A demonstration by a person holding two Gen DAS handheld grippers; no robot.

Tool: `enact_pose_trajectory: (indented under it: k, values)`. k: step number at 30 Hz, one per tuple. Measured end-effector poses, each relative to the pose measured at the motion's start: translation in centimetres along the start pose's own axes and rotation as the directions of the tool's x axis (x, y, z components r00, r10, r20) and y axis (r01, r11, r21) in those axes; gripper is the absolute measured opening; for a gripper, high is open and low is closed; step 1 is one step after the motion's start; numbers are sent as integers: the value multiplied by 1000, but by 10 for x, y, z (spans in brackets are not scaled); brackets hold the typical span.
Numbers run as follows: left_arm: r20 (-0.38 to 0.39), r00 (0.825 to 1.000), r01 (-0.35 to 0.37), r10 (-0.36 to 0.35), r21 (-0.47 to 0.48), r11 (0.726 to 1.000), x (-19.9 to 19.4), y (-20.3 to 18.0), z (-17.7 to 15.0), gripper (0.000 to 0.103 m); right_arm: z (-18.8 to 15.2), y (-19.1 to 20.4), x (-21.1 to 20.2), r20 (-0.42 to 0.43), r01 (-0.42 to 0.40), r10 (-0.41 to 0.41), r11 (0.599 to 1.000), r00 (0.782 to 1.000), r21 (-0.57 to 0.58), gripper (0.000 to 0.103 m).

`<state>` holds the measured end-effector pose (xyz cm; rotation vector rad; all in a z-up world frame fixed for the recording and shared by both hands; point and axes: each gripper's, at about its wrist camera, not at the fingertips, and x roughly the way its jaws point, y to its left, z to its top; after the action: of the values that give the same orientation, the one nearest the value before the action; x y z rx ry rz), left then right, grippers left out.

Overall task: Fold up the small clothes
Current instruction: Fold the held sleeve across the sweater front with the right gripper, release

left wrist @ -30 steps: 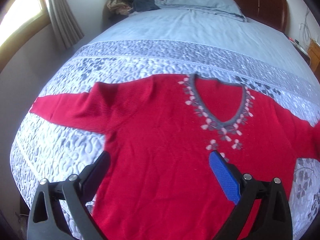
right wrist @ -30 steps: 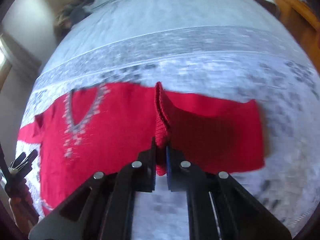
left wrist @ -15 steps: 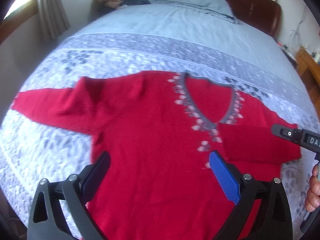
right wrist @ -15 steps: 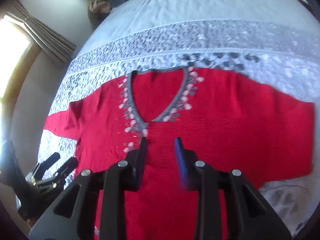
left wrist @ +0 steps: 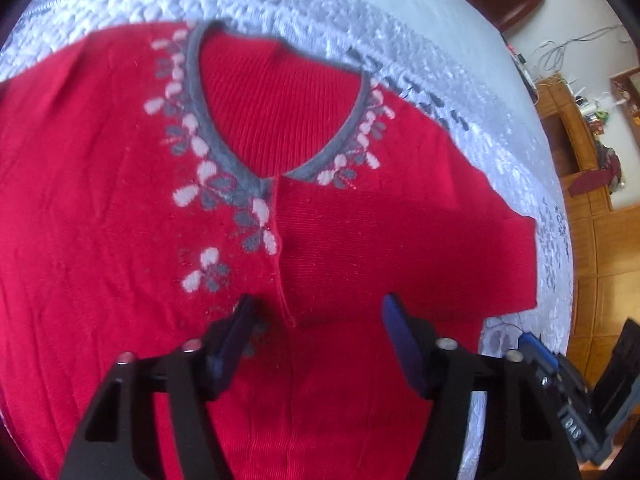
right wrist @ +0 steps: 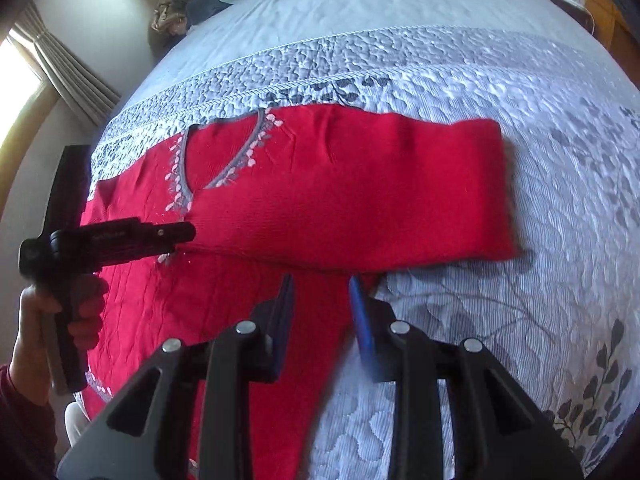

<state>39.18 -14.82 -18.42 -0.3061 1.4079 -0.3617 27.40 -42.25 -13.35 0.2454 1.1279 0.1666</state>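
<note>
A red knit sweater (left wrist: 100, 208) with a grey V-neck and floral trim lies flat on the bed. Its right sleeve (left wrist: 400, 248) is folded across the chest, cuff edge near the neckline; it also shows in the right wrist view (right wrist: 360, 200). My left gripper (left wrist: 320, 320) is open and empty, hovering over the sleeve's cuff edge. My right gripper (right wrist: 322, 300) is open and empty, above the sweater's right side just below the folded sleeve. The left gripper also shows in the right wrist view (right wrist: 188, 234).
A quilted grey-blue bedspread (right wrist: 520, 320) covers the bed. Pillows and a pile of clothes (right wrist: 208, 4) lie at the head. A curtained window (right wrist: 60, 76) is at the left. Wooden floor and furniture (left wrist: 592, 160) lie beyond the bed's right edge.
My right gripper carried the right sleeve across the chest, let it go and drew back to the right. My left gripper moved right and closer over the neckline.
</note>
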Motion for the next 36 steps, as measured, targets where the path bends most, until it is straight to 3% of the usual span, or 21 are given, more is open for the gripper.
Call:
enact_pose_trajectory:
  k: [4,6,11,14,17,19,21,25,28,36]
  values:
    - [-1,1000,-11,11,17,1000,5,-3,2,29,-5,-7,3,6,6,-6,1000,1000,18,29]
    - [12,1000,-20,20,12,1000,2,-3,2,4,-5,-10,3,6,1,-1,1000,1000,31,29]
    - [108,994,27,-25,-9,1000,-31,6,5,4,-3,-14,-1,14,14,-14,999,1000,48,29]
    - [212,977,32,-27,-18,999,-71,17,15,4,2,-20,-8,32,10,-13,997,999,76,29]
    - [301,954,-15,19,-17,1000,-105,35,29,4,8,-26,-14,46,5,-9,995,999,99,29]
    - [349,932,-93,97,-27,995,-125,58,38,4,13,-28,-15,49,4,-9,994,999,110,29]
    - [347,927,-134,142,-46,990,-128,79,45,4,18,-30,-10,36,-16,11,991,999,130,32]
    - [298,935,-170,194,-104,980,-113,120,48,4,31,-40,15,-13,-15,19,975,1000,223,40]
    - [273,941,-172,199,-118,978,-96,132,45,4,42,-49,36,-56,6,10,963,998,270,41]
    - [246,926,-267,286,-106,958,-67,137,43,5,42,-51,69,-143,119,-87,965,986,233,37]
